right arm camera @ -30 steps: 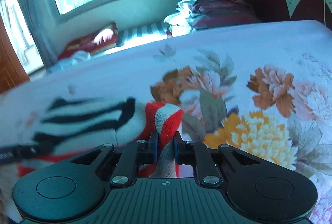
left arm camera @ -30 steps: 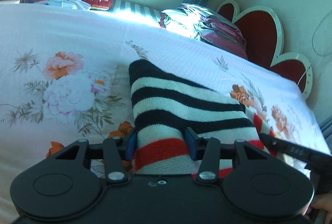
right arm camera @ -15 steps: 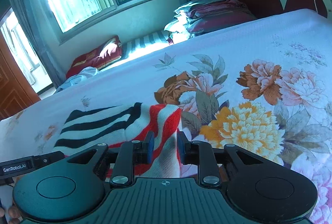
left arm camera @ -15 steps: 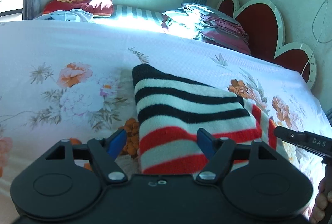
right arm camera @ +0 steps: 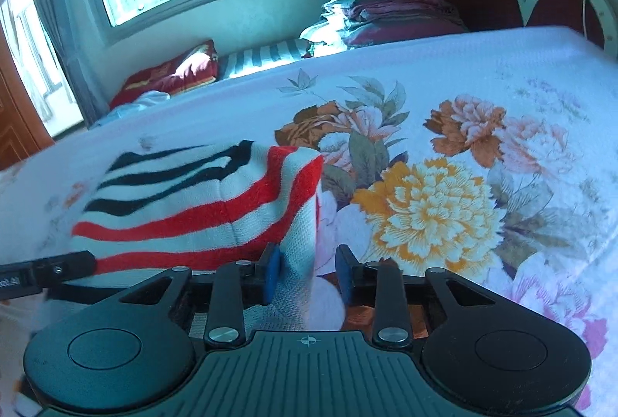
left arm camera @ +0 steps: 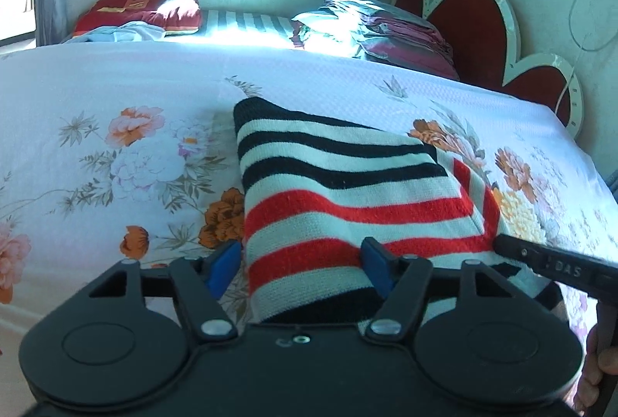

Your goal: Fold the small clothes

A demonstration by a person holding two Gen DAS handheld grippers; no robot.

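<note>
A floral-sheeted bed [left arm camera: 116, 88] carried a folded striped sweater [left arm camera: 340, 193], lying near its front edge, well clear of the headboard [left arm camera: 479, 19]. The left gripper [left arm camera: 301, 268] straddled the sweater's near edge, jaws wide and closing, pads not pressing. The right gripper [right arm camera: 309, 274] stood partly open over the sweater's right corner, gripping nothing.

- Striped sweater [left arm camera: 347, 208]: near edge is hiding behind the left gripper [left arm camera: 301, 264] body.
- Right gripper [left arm camera: 556, 264]: frame edge is cutting it off in left view.
- Hand [left arm camera: 596, 370]: only fingers are showing at the corner.
- Left edge of right view is blurring.
</note>
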